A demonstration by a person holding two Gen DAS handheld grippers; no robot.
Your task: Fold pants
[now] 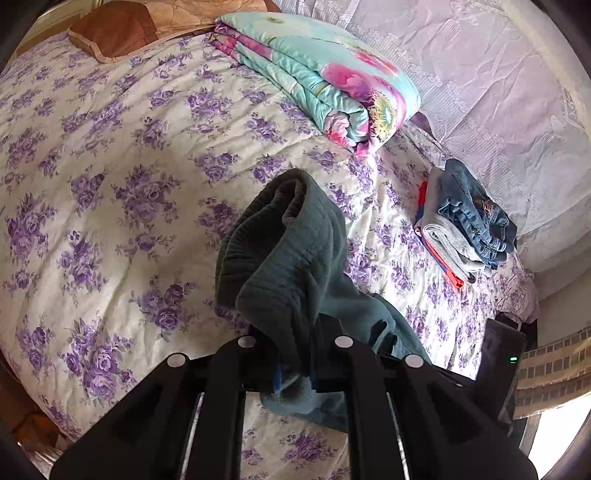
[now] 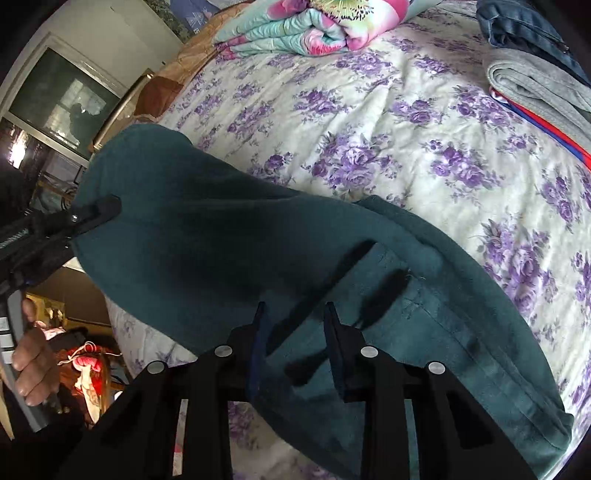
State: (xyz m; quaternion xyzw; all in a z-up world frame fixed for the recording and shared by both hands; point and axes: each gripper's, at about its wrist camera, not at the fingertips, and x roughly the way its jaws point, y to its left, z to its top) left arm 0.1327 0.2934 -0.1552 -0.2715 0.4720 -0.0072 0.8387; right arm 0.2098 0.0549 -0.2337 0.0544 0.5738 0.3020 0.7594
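Observation:
Dark teal pants [image 1: 291, 258] hang bunched from my left gripper [image 1: 295, 376], which is shut on the fabric; the ribbed waistband stands up above the fingers and hides their tips. In the right wrist view the pants [image 2: 221, 240] stretch from the left gripper [image 2: 96, 212], lifted at the left, down across the bed to the lower right. My right gripper [image 2: 295, 310] hovers over the middle of the pants, its jaws apart and nothing between them. Its fingers cast shadows on the cloth. A hand [image 2: 33, 365] holds the left gripper's handle.
The bed has a white sheet with purple flowers [image 1: 110, 184]. A folded floral quilt [image 1: 325, 85] lies at the back. A stack of folded clothes, jeans on top [image 1: 465, 218], sits at the right edge. A brown pillow [image 1: 114, 29] lies far left.

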